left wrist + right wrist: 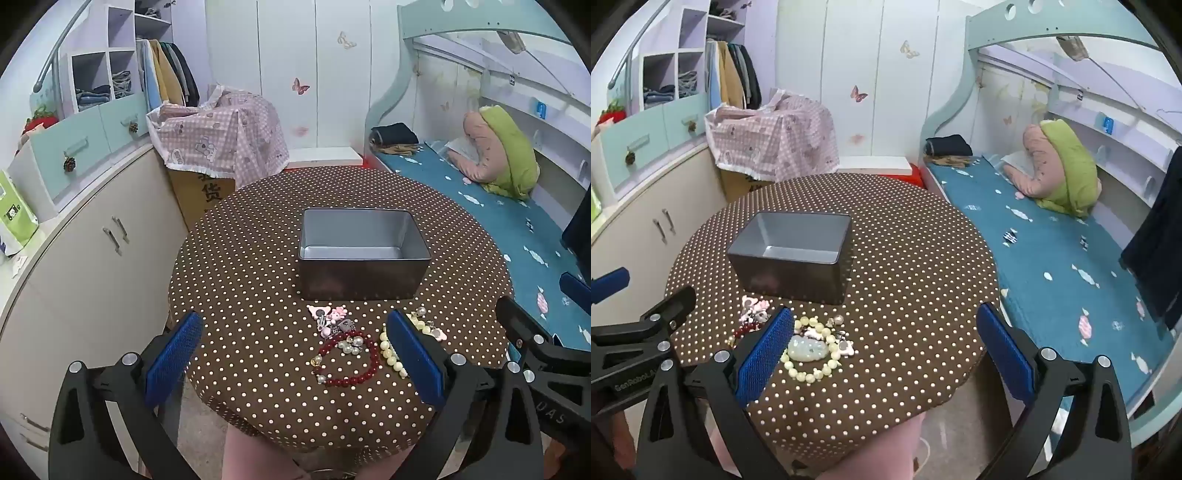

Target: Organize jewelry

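Observation:
An empty grey metal tin (364,254) stands mid-table; it also shows in the right wrist view (792,254). In front of it lies a jewelry pile: a red bead bracelet (356,363), pink charms (330,319), small pearls (351,347), and a cream bead bracelet (812,354) with a pale jade pendant (809,350). My left gripper (295,356) is open and empty, hovering above the table's near edge over the red bracelet. My right gripper (886,350) is open and empty, just right of the cream bracelet. Neither touches anything.
The round table wears a brown polka-dot cloth (258,258). A beige cabinet (85,266) stands left, a box under pink checked cloth (225,136) behind, and a bed with blue sheet (1052,251) to the right.

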### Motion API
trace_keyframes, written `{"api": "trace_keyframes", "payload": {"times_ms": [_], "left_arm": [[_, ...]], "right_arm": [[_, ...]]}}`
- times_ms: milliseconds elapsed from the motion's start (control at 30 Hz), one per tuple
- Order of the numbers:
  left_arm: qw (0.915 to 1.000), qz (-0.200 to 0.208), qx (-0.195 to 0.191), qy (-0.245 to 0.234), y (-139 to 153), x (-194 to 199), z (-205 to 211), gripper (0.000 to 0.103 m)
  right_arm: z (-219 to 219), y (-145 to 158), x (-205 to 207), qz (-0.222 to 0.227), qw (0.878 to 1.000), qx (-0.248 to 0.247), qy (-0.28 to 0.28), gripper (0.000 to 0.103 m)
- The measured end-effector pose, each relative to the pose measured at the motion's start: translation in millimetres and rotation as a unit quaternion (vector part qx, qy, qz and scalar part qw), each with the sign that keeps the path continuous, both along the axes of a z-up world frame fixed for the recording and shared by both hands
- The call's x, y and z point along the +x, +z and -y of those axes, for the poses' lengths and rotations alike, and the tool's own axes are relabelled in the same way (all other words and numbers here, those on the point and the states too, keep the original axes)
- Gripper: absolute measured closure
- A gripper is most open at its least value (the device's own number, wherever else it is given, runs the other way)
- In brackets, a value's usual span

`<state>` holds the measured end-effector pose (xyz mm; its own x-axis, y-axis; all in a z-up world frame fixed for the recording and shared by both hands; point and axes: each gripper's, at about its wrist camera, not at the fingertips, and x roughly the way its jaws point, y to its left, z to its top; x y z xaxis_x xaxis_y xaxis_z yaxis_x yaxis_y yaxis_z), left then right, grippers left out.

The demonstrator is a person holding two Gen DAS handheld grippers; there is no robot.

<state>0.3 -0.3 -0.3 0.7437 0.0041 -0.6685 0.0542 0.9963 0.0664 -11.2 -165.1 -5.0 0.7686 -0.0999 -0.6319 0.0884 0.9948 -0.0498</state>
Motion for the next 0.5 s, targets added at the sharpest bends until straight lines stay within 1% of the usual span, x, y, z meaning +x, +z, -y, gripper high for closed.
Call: {"api": "trace_keyframes", "payload": {"times_ms": [133,167,267,300,367,500], "left_arm": [[1.0000,-0.005,-0.004,0.001,-0.6,1.0,-0.7,0.007],[1.0000,-0.006,-0.005,0.001,-1.0,1.6,-1.0,0.007],[0.9999,-0.009,-0.007,0.001,-5.6,4.1,-3.4,0.007],[0.9999,-0.011,-0.007,0.001,-7.6,5.3,-3.4,0.007],[0.9999,-0.012,-0.009,0.001,-12.2,6.1,-2.5,0.007],[0.9999,-0.014,-0.007,0.001,-14.5,8.9,-4.3,0.007]], "right_arm": [[-1.2,1.6,-0.1,0.000,1.000,0.013,0.002,0.007],[3.5,-4.5,1.8,0.000,1.000,0.016,0.002,0.007],[6.5,-6.0,0.1,0.000,1.000,0.019,0.000,0.007],[0.3,-7.9,4.0,-0.005,1.000,0.012,0.000,0.007],[5.8,-8.8,1.8,-0.003,1.000,0.013,-0.002,0.007],[0.5,-11.4,5.8,-0.009,1.000,0.007,0.002,0.007]]}}
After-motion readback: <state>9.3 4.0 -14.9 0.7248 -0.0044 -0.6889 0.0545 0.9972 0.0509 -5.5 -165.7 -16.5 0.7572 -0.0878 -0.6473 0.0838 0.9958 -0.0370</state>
